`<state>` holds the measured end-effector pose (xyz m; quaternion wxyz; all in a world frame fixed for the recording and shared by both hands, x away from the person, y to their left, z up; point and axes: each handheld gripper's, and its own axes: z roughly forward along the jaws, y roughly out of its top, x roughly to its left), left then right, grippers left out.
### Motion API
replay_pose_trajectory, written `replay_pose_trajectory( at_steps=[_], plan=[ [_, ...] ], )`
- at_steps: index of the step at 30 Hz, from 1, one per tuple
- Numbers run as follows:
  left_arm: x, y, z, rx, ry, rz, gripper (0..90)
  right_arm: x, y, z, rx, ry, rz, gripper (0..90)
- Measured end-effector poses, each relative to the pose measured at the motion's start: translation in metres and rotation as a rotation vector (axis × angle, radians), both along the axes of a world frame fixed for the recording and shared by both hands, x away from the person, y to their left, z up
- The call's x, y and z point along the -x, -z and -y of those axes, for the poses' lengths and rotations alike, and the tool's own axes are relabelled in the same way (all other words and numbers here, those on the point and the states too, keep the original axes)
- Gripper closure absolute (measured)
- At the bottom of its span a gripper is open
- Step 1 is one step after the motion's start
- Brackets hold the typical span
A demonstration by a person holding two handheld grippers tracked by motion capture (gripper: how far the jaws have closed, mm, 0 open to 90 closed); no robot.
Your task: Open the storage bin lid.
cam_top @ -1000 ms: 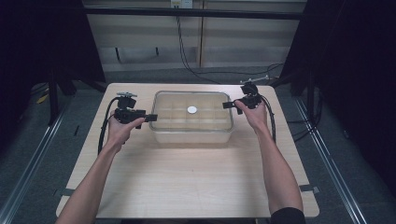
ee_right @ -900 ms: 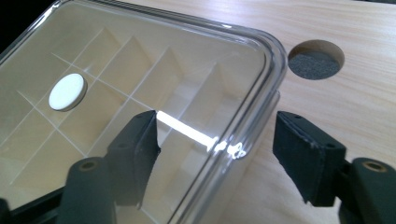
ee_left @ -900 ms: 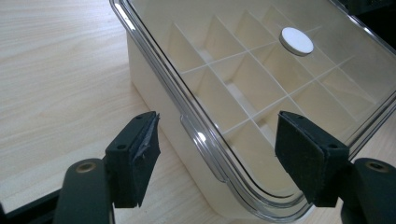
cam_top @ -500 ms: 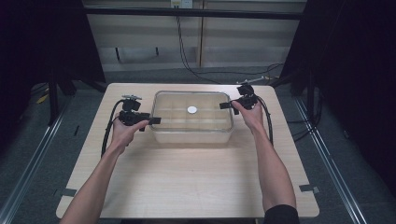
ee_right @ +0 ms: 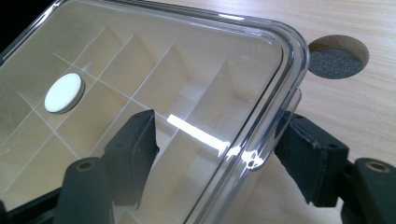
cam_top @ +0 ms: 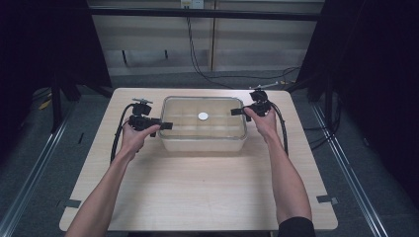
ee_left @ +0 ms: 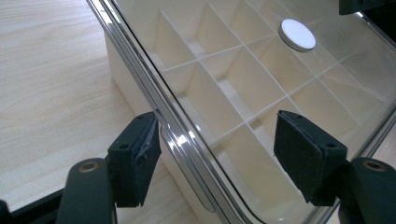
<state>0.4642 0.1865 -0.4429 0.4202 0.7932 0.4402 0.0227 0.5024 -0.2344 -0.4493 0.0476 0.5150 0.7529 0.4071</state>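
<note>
A cream box (cam_top: 202,140) with inner dividers stands at the back middle of the table under a clear lid (cam_top: 183,118) with a white round knob (cam_top: 203,116). My left gripper (cam_top: 165,126) is at the lid's left edge. In the left gripper view it (ee_left: 219,158) is open, its pads (ee_left: 140,154) straddling the lid's rim (ee_left: 180,142), the knob (ee_left: 297,34) beyond. My right gripper (cam_top: 236,111) is at the lid's right edge. In the right gripper view it (ee_right: 219,154) is open astride the lid's rim (ee_right: 261,140) near a corner.
The wooden table (cam_top: 197,187) is bare in front of the box. A round hole (ee_right: 338,58) in the tabletop lies just past the box's corner. Grey tape marks (cam_top: 327,199) sit near the table's front corners. Cables (cam_top: 197,54) hang behind the table.
Both hands have moved inward. The left gripper has slid right to the lid's left edge, the right gripper slightly left over the right edge. The box has stayed put.
</note>
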Motion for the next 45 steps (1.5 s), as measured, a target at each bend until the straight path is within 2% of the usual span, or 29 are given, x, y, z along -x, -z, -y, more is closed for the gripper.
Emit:
replay_pose_trajectory(
  at_steps=[4,8,12,15,16,19,23,27,32,36,37,39,44,45],
  plan=[
    [-0.001,0.000,0.002,0.004,-0.003,-0.001,32.4,-0.001,0.001,0.001,-0.021,0.023,-0.013,32.2],
    [0.000,0.000,0.000,0.007,0.004,-0.005,34.1,0.000,0.000,0.003,-0.022,0.018,-0.014,34.1],
    [0.001,0.001,-0.002,0.018,-0.002,0.008,36.6,0.001,-0.001,0.004,-0.024,0.021,-0.015,35.0],
    [0.001,0.001,-0.002,0.021,0.004,0.018,37.1,0.003,-0.003,0.004,-0.022,0.025,-0.005,35.4],
    [0.001,0.001,-0.001,0.034,0.000,0.019,37.1,0.003,-0.003,0.005,-0.026,0.027,-0.001,35.6],
    [0.001,0.003,0.000,0.046,0.000,0.014,36.6,0.005,-0.004,0.006,-0.034,0.031,0.010,37.9],
    [0.001,0.001,-0.001,0.048,-0.015,0.031,40.0,0.009,-0.008,0.007,-0.039,0.029,0.027,40.5],
    [0.003,-0.004,0.000,0.024,-0.011,0.055,41.7,0.011,-0.014,0.008,-0.044,0.029,0.045,43.4],
    [0.004,-0.007,0.000,0.033,-0.018,0.070,43.4,0.014,-0.020,0.009,-0.050,0.032,0.064,45.4],
    [0.006,-0.008,-0.001,0.041,-0.009,0.078,44.7,0.018,-0.022,0.009,-0.072,0.038,0.079,47.2],
    [0.005,-0.009,-0.002,0.060,-0.006,0.075,45.9,0.020,-0.022,0.010,-0.095,0.036,0.082,47.5],
    [0.006,-0.009,-0.002,0.062,-0.007,0.078,46.5,0.022,-0.023,0.011,-0.111,0.031,0.087,48.6],
    [0.007,-0.011,-0.002,0.072,-0.017,0.085,47.6,0.025,-0.028,0.010,-0.101,0.027,0.097,49.1],
    [0.008,-0.014,-0.002,0.059,-0.006,0.095,47.6,0.026,-0.031,0.009,-0.098,0.025,0.102,49.2]
  ],
)
